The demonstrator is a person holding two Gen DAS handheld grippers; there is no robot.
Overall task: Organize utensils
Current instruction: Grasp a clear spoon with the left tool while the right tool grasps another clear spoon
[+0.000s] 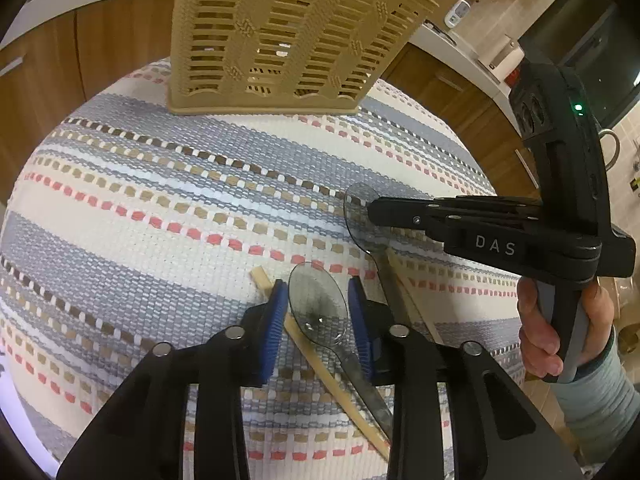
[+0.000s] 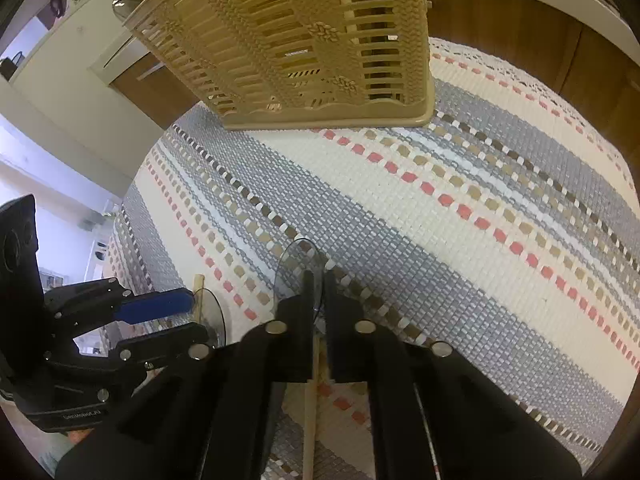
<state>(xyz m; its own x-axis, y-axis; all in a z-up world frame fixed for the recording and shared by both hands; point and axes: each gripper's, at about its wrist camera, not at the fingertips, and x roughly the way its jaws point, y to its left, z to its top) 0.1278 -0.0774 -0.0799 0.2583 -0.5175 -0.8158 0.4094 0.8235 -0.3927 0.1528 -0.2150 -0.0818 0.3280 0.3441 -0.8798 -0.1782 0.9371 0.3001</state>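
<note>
Two clear plastic spoons and two wooden chopsticks lie on a striped woven cloth. My left gripper (image 1: 318, 306) is open, its blue pads either side of the near spoon's bowl (image 1: 318, 304), just above a chopstick (image 1: 336, 384). My right gripper (image 2: 318, 280) is shut on the bowl of the second clear spoon (image 2: 296, 264); it shows in the left wrist view (image 1: 372, 212) on that spoon (image 1: 360, 220). A beige slotted utensil basket (image 1: 288, 36) stands at the cloth's far edge, also in the right wrist view (image 2: 304, 40).
The striped cloth (image 1: 160, 200) covers a round table. Wooden cabinets (image 1: 100, 36) and a white counter (image 1: 460, 44) with jars lie behind it. A second chopstick (image 1: 412, 292) lies beside the far spoon's handle. The left gripper shows at left in the right wrist view (image 2: 160, 320).
</note>
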